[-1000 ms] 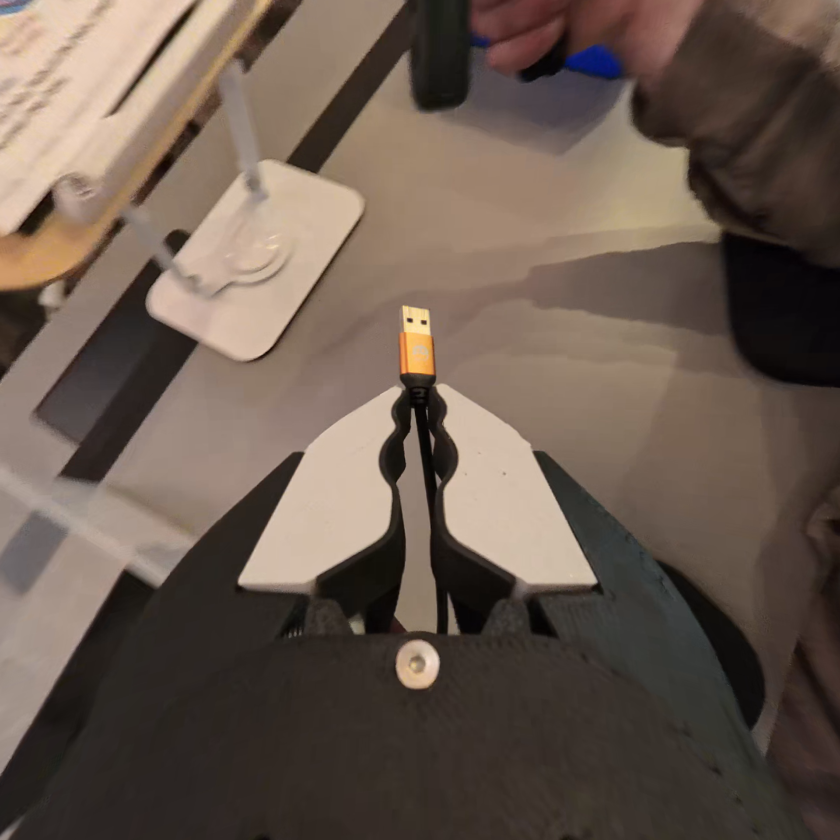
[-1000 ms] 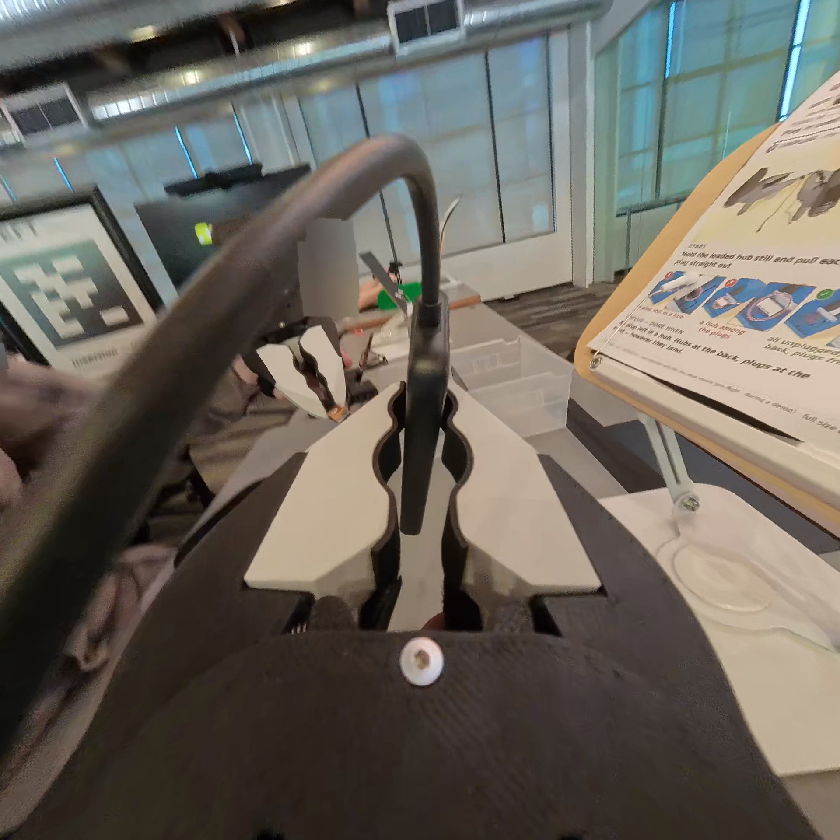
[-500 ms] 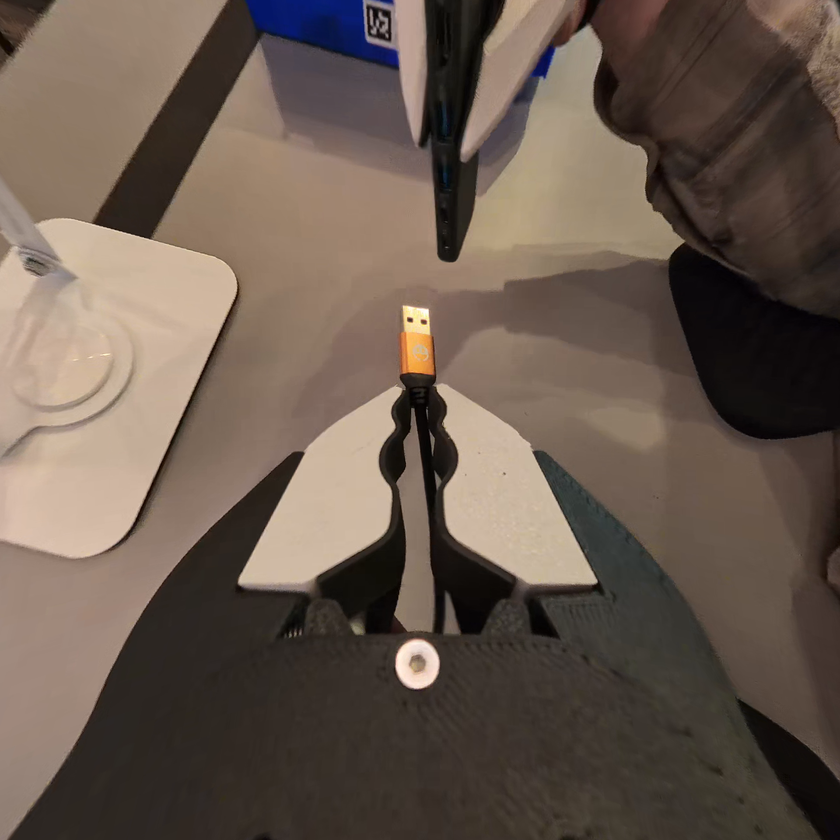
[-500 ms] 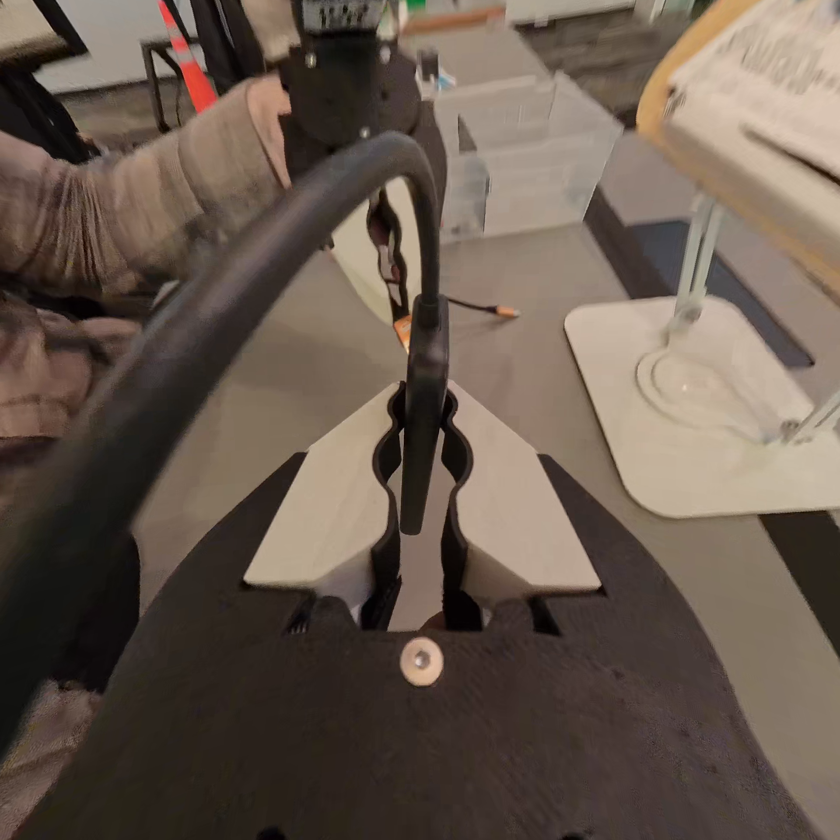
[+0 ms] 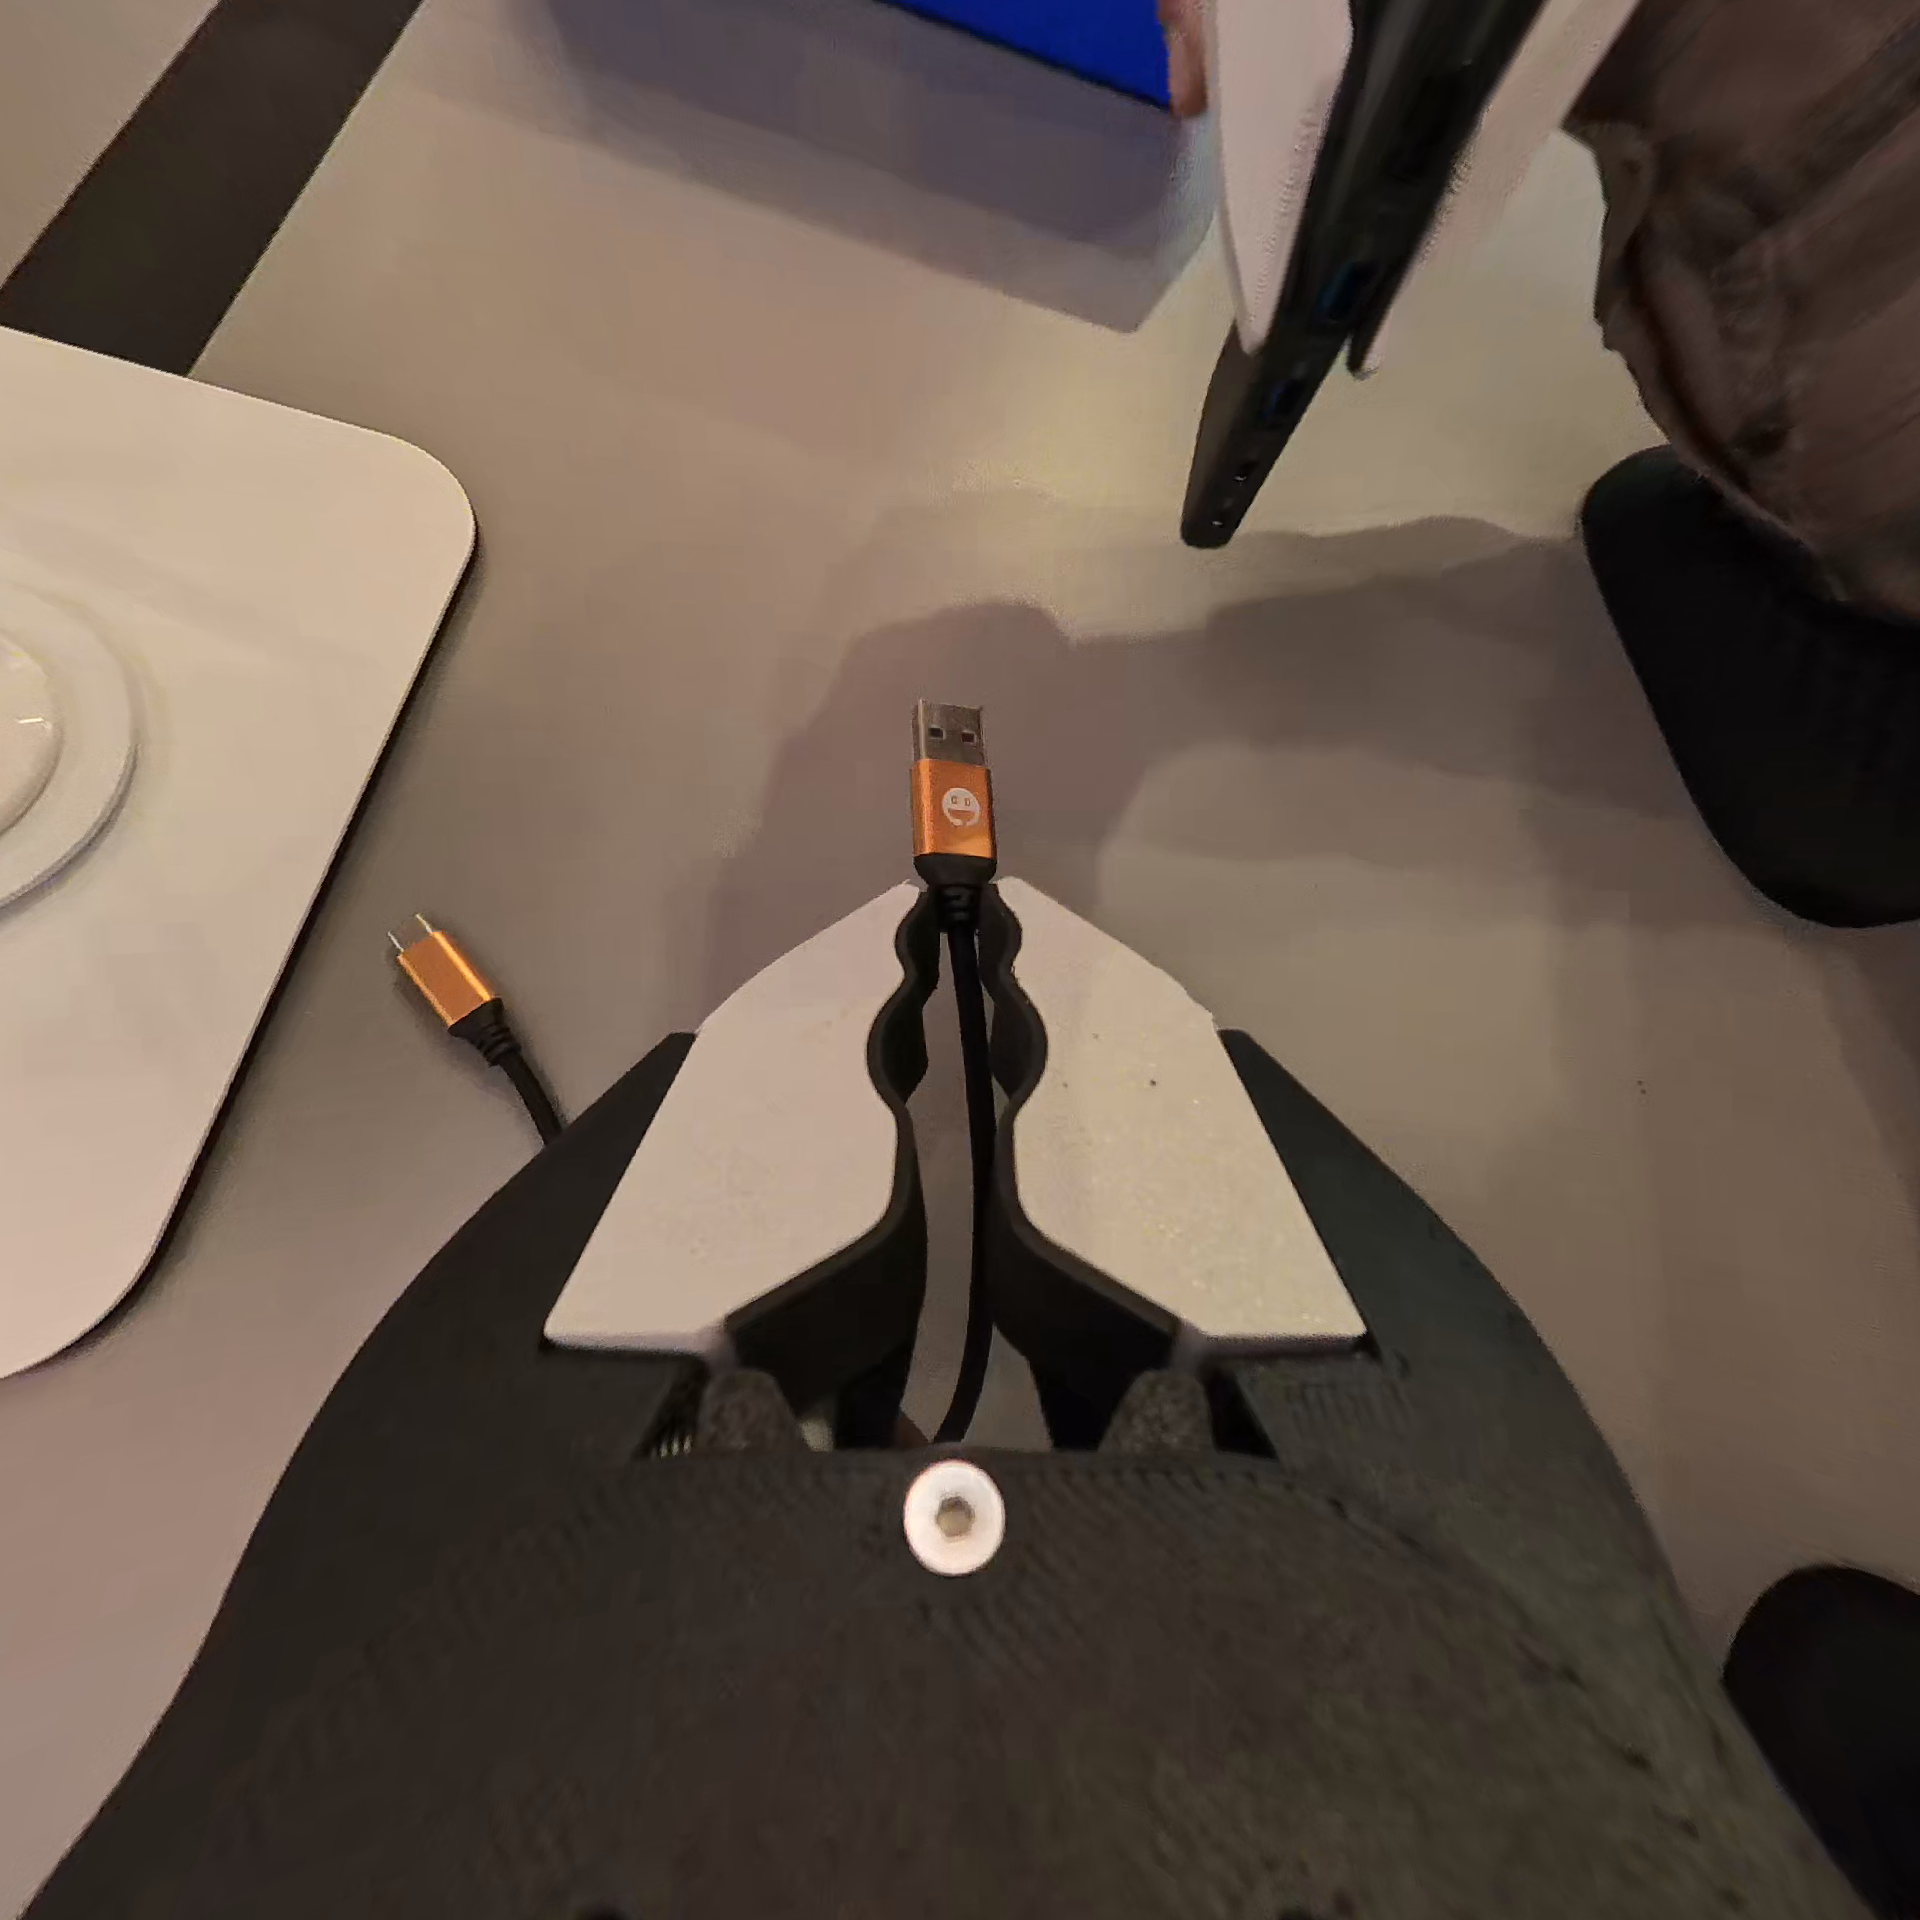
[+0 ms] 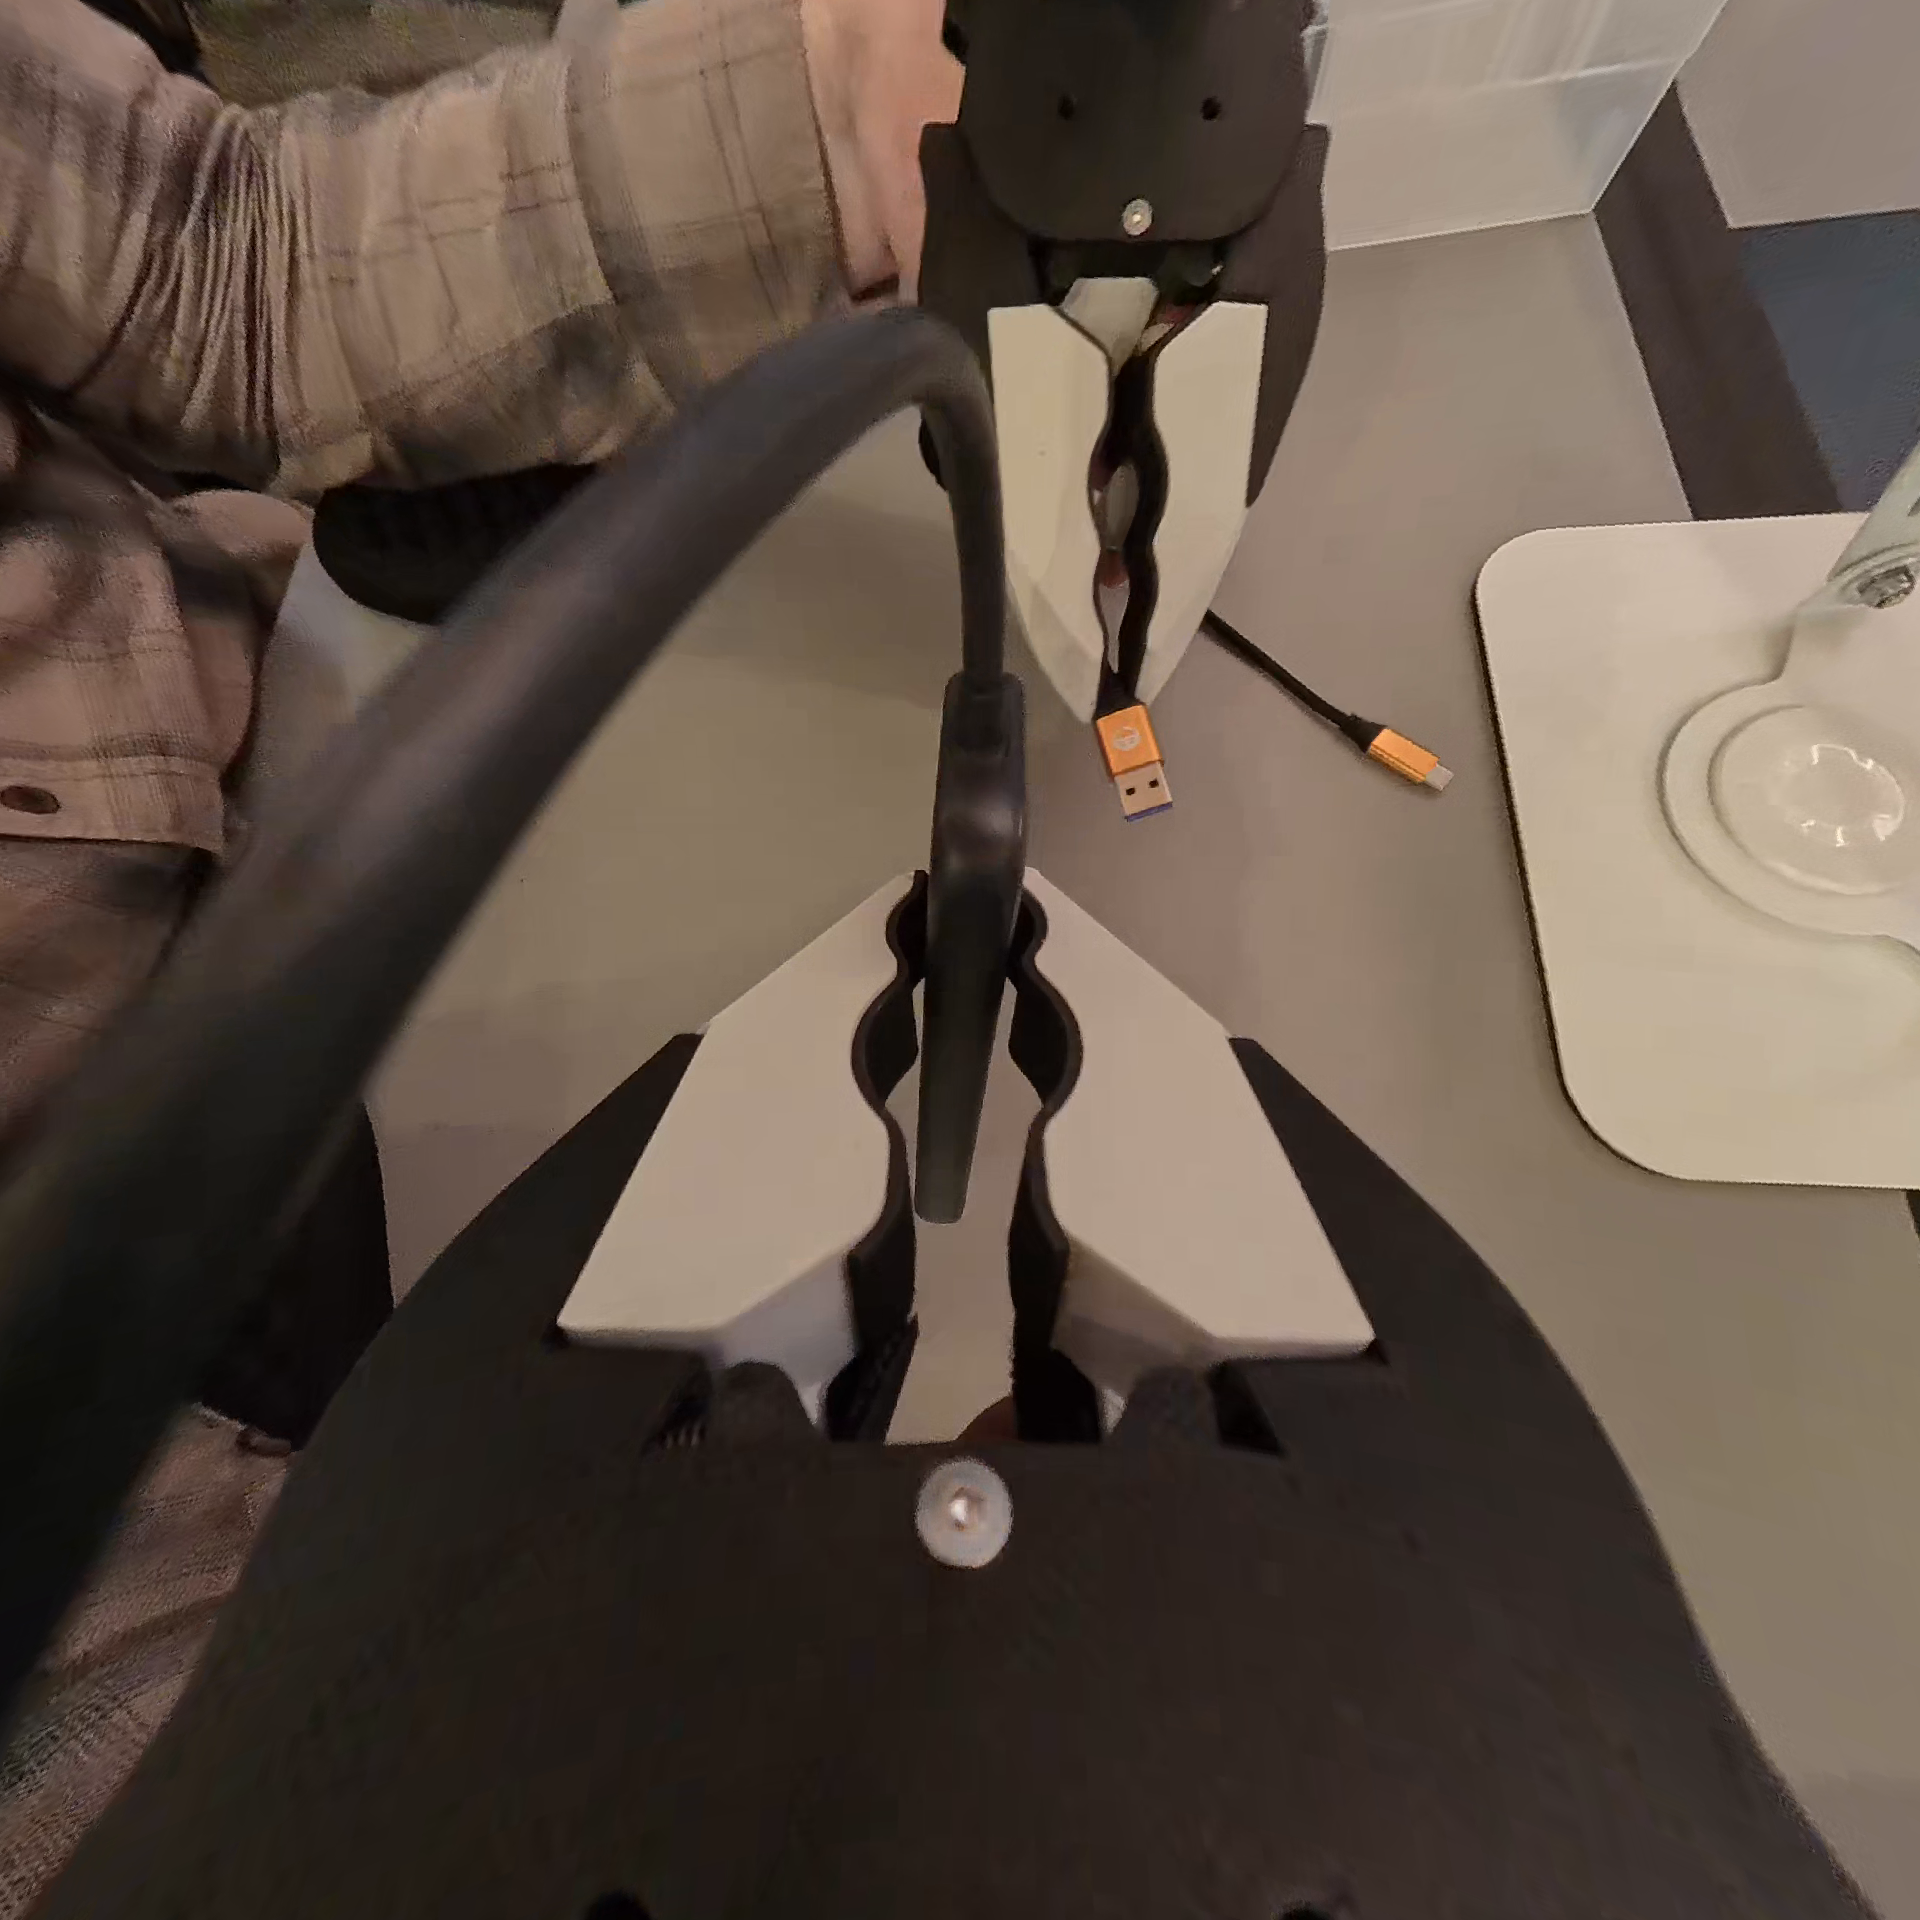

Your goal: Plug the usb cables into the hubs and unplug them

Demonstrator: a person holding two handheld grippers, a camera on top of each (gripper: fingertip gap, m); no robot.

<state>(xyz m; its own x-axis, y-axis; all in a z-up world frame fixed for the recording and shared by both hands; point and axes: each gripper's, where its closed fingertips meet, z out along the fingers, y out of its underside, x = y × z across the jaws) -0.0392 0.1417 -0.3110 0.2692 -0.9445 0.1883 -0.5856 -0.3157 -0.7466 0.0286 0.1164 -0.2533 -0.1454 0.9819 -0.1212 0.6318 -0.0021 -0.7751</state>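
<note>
Drifting rightward since before, hub (image 5: 1262, 395) in right gripper (image 6: 966, 914); cable's far plug (image 5: 447, 977) newly visible.

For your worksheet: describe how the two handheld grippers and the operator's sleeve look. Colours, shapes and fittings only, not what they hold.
Both match. The left gripper and right gripper have a broad, rounded black body with a rough printed texture and one silver screw at its centre. Each carries two white wedge-shaped fingers tapering to a point, lined with wavy black inner pads. The sleeve is beige-grey plaid.
</note>
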